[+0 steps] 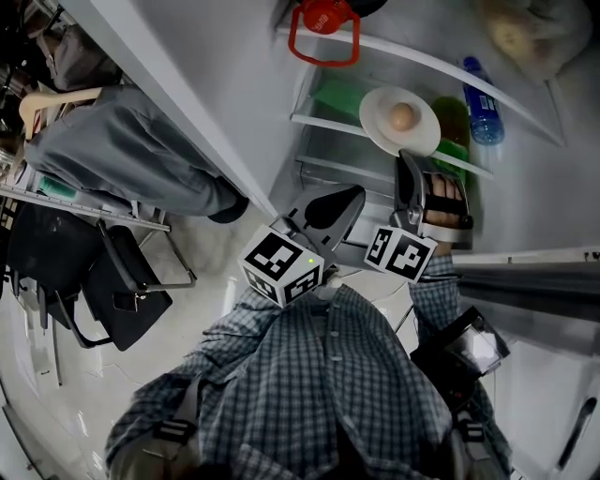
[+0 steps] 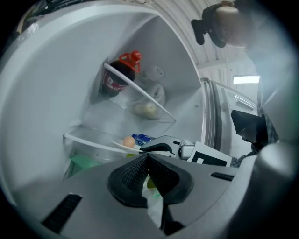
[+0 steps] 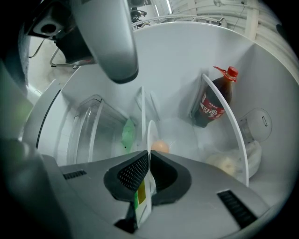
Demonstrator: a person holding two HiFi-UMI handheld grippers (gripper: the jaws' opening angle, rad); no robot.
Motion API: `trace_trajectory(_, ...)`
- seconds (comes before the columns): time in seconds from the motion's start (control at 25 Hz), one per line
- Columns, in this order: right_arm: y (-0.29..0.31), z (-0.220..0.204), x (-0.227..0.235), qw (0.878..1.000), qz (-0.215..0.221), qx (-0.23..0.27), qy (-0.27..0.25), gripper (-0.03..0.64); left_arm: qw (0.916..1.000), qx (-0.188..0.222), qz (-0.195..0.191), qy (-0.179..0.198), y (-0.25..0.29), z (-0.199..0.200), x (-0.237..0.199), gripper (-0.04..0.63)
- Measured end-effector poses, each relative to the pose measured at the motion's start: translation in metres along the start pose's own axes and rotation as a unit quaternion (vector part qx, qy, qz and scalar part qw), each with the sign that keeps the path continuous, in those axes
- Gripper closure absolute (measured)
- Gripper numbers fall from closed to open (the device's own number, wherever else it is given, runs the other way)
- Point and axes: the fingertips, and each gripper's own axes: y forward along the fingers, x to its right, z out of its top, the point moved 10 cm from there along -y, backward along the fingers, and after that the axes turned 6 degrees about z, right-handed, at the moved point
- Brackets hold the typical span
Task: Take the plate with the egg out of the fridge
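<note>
The fridge (image 1: 234, 84) stands open, and the plate (image 1: 382, 101) with the egg (image 1: 402, 116) on it is at the front edge of a glass shelf (image 1: 323, 124), about halfway up. The right gripper (image 1: 409, 162) has its jaws clamped on the near rim of the plate; its own view shows the rim edge-on between the pads, with the egg just beyond. I cannot tell whether the plate rests on the shelf or is just clear of it. The left gripper (image 1: 349, 199) hangs beside the right one and a little lower, its jaws pressed together with nothing in them. Close to the plate on the far side lies a blue bottle (image 1: 480, 112), and a green bottle (image 1: 451, 120) stands right against the plate's edge. A green packet (image 1: 337, 96) sits on the same shelf to the other side. On the shelf above are a dark cola bottle (image 1: 323, 17) with a red cap and a bag (image 1: 525, 33) of pale food. Outside the fridge, a person in grey trousers (image 1: 122, 155) is beside a black chair (image 1: 103, 272).
</note>
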Motion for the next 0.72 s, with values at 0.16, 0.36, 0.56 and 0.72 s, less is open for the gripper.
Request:
trace_trajectory(0.16,-0.006,-0.002,0.001,1.000,-0.002,-0.002,0.003,0.597,0.9971,-0.025,-0.029,-0.066,0.016,-0.008,-0.004,0.588)
trace_trajectory(0.36,-0.013,-0.005,0.001,1.000,-0.003,-0.003,0.005,0.597,0.9899,-0.052,-0.036,-0.127,0.035,-0.017,-0.010,0.586)
trace_trajectory(0.56,-0.018,-0.008,0.001,1.000,-0.005,-0.006,0.005,0.597,0.9658,-0.012,-0.048,-0.254,0.048,-0.015,-0.021,0.529)
trace_trajectory(0.72,-0.023,-0.007,0.000,1.000,-0.006,-0.006,0.004,0.597,0.9322,0.021,-0.062,-0.356,0.058,-0.013,-0.027,0.488)
